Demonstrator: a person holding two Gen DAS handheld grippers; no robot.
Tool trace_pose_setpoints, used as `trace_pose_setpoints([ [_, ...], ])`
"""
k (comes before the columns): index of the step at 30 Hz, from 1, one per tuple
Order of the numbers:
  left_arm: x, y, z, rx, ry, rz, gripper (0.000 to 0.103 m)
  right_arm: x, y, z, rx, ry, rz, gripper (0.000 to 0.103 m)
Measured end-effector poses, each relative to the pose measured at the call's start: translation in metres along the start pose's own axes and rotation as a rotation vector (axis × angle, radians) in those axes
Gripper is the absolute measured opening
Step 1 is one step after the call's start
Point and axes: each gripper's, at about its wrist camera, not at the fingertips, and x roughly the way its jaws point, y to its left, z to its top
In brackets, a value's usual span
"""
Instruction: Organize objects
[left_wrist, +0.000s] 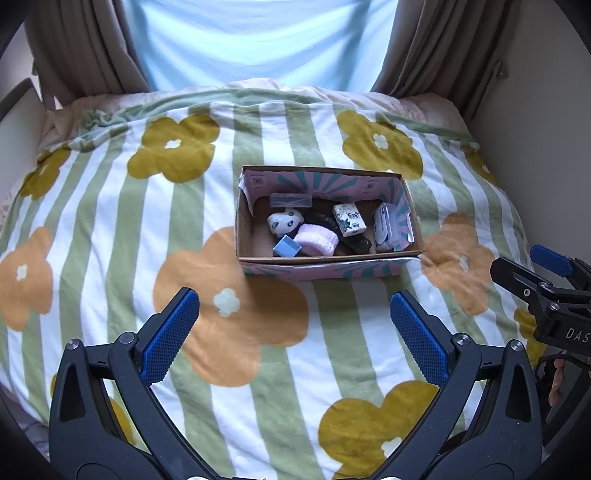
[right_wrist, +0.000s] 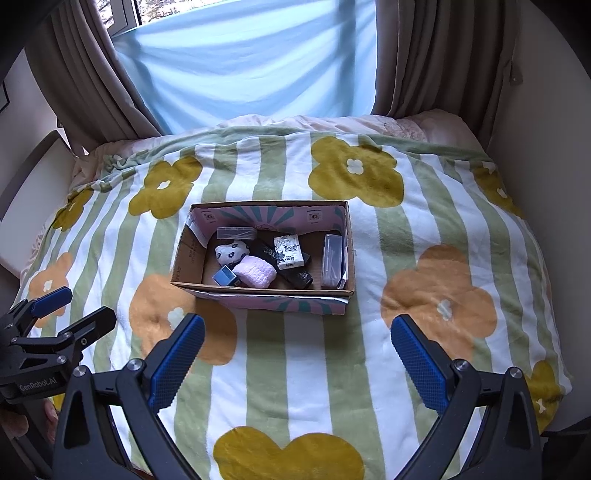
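The left gripper (left_wrist: 295, 332) and right gripper (right_wrist: 297, 354) hover over the green-striped, flower-print blanket (left_wrist: 110, 221) on the bed, jaws wide apart and empty. Beyond them sits the open cardboard box with pink-and-teal printed sides (right_wrist: 192, 254), holding a pink knitted roll (right_wrist: 255, 271), a small blue cube (right_wrist: 224, 276) and a white patterned carton (right_wrist: 289, 252). Only the right wrist view shows a window frame (right_wrist: 125, 18) above the pale blue sheet (right_wrist: 251, 62).

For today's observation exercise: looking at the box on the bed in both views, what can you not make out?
- Black item in the cardboard box: partly hidden under the white patterned box and pink roll, both views.
- Print on the white patterned box: too small to read.
- Contents of the clear case: too small to identify, both views.
- Box floor by the near wall: hidden by that wall.
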Motion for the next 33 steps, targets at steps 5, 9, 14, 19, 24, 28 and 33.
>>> trace_pose_setpoints([
  [5, -0.0017, 0.0007, -0.0014, 0.0, -0.003, 0.001, 0.103, -0.0019, -0.0002, 0.001, -0.001, -0.002, -0.001, 0.101],
  [9, -0.0001, 0.0014, -0.0017, -0.004, 0.003, -0.002, 0.103, -0.0016, -0.0008, 0.001, -0.009, -0.007, -0.002, 0.101],
  [14, -0.0004, 0.0011, -0.0024, 0.0, 0.002, -0.007, 0.103, -0.0024, -0.0034, 0.0034, -0.01, -0.007, -0.007, 0.101],
  [19, -0.0002, 0.0006, -0.003, 0.004, 0.002, -0.009, 0.103, -0.0022, -0.0032, 0.0035, -0.014, -0.008, -0.007, 0.101],
  [24, 0.0008, -0.0009, -0.0034, 0.012, 0.007, -0.005, 0.103, -0.0026, -0.0028, 0.0034, -0.014, -0.008, -0.008, 0.101],
  [28, 0.0012, -0.0014, -0.0035, 0.013, 0.009, -0.004, 0.103, -0.0029, -0.0027, 0.0039, -0.016, -0.011, -0.009, 0.101],
  [33, 0.0017, -0.0013, -0.004, 0.02, 0.013, -0.013, 0.103, -0.0028, -0.0028, 0.0038, -0.016, -0.011, -0.008, 0.101],
])
